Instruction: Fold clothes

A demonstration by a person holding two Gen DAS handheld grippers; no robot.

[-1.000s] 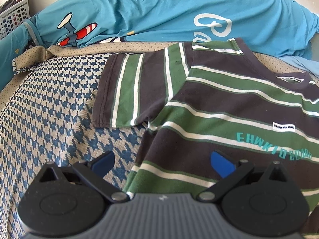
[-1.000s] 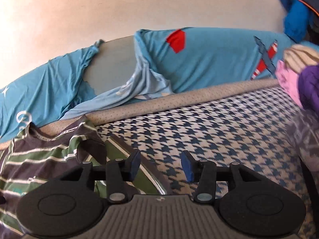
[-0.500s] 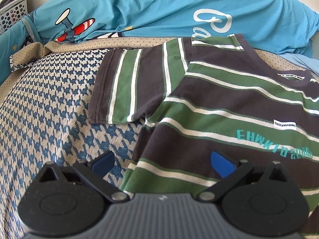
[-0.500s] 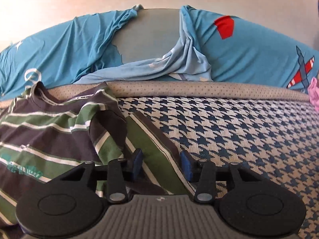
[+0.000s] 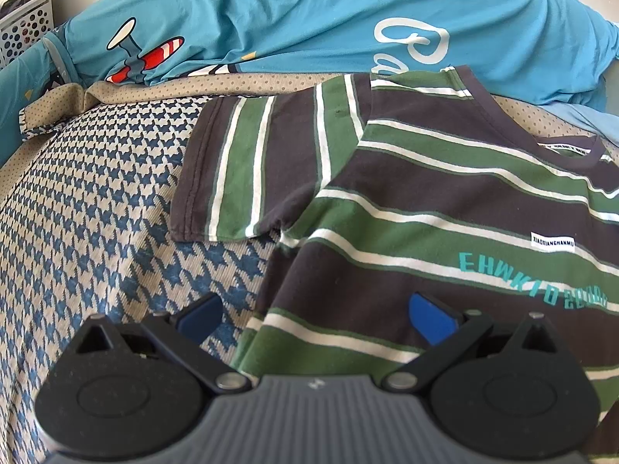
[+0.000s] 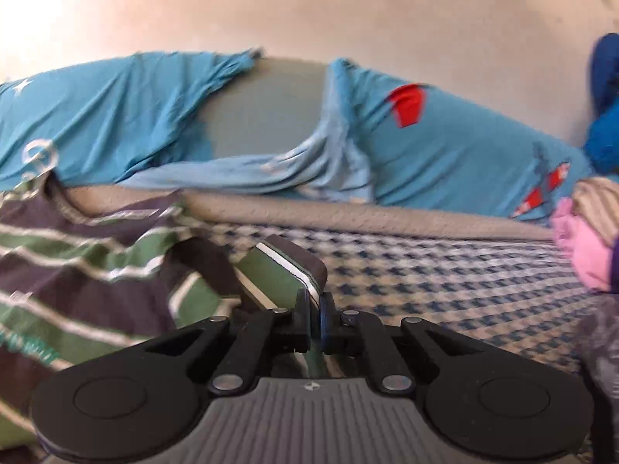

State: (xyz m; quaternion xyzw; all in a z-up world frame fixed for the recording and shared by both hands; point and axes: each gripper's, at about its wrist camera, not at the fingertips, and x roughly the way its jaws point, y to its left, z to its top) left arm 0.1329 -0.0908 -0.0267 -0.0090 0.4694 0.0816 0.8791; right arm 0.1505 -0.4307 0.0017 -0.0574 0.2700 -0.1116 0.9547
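Since the earlier frame the right gripper (image 6: 315,315) has closed on the shirt (image 5: 445,208) sleeve edge. Left gripper (image 5: 315,315) hovers open over the hem. Shirt lies flat on the bed (image 5: 96,193); no fold completed

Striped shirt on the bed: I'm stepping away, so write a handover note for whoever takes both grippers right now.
Right gripper: shut on the sleeve of the striped shirt, lifting it off the bedspread.
Left gripper: open, empty, over the shirt's side edge.
Shirt lies front up, other sleeve spread flat, collar toward the blue bedding.
Done: one sleeve gripped. No fold finished.
Left: fold both sleeves inward, then fold the body. A pile of clothes waits on the right.
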